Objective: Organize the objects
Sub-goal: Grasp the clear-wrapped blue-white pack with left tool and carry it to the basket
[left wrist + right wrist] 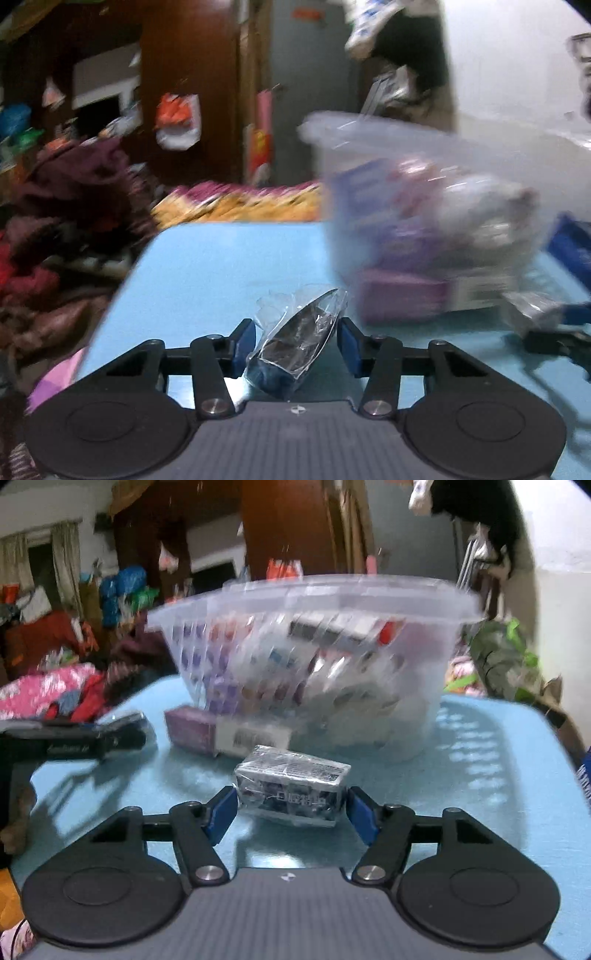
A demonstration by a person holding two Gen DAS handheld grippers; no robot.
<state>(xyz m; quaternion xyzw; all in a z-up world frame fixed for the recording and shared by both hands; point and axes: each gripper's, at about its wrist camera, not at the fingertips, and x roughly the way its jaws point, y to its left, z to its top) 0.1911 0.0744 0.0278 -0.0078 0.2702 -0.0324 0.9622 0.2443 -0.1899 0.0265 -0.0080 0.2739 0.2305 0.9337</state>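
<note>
My left gripper (295, 345) has its blue pads against a dark item wrapped in clear plastic (295, 343) and holds it above the light blue table (221, 266). My right gripper (290, 812) has a cellophane-wrapped grey box (291, 786) between its pads, touching on both sides. A clear plastic basket (314, 657) full of small packets stands behind it; it is blurred in the left wrist view (424, 206). A purple and white box (225, 733) lies at the basket's foot.
The left gripper with its wrapped item shows at the left of the right wrist view (92, 734). Piles of clothes (55, 229) lie beyond the table's left edge. A blue object (572, 247) sits at the far right.
</note>
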